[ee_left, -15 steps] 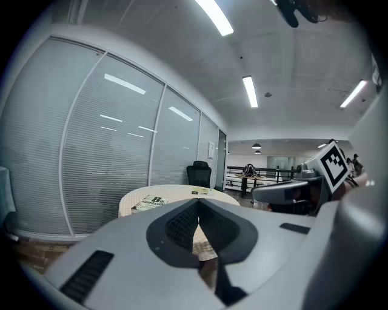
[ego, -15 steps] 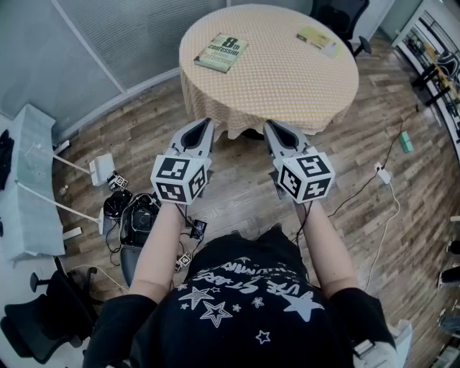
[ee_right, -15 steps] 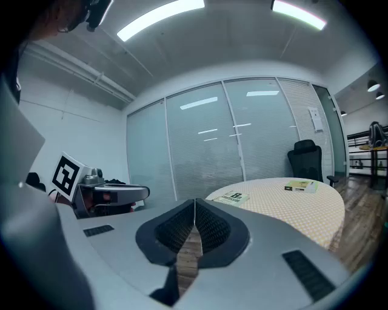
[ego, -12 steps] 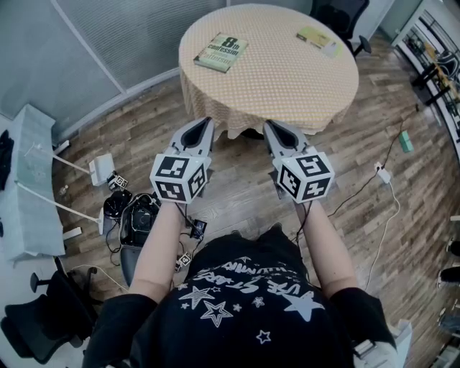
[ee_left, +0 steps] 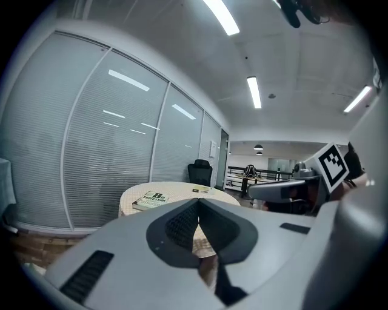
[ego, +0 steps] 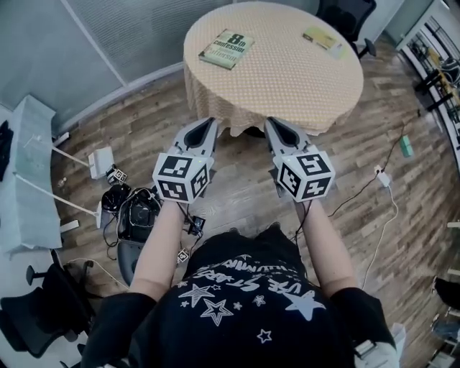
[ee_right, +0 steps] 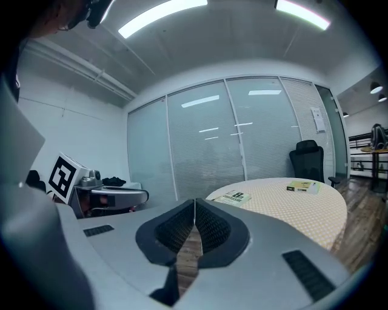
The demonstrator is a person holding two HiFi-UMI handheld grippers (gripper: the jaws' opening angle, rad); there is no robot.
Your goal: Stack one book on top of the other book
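Note:
Two books lie apart on a round table [ego: 287, 79] with a dotted cloth. A green-and-white book with a large 8 [ego: 227, 49] lies at the table's far left; it shows too in the left gripper view [ee_left: 153, 200] and the right gripper view [ee_right: 234, 197]. A thin yellow-green book [ego: 321, 39] lies at the far right, also seen in the right gripper view [ee_right: 302, 186]. My left gripper [ego: 208, 123] and right gripper [ego: 270, 123] hang side by side over the floor just short of the table's near edge. Both are shut and hold nothing.
A black office chair [ego: 347, 14] stands behind the table. On the wooden floor to the left lie cables and a black device [ego: 136, 215], beside a white stand [ego: 32, 172]. A white cable and power strip [ego: 381, 176] run on the right. Glass partitions [ee_left: 109, 157] close the left side.
The head view has shifted a little, so the table and books sit slightly higher and to the right. Both grippers keep their places and stay shut.

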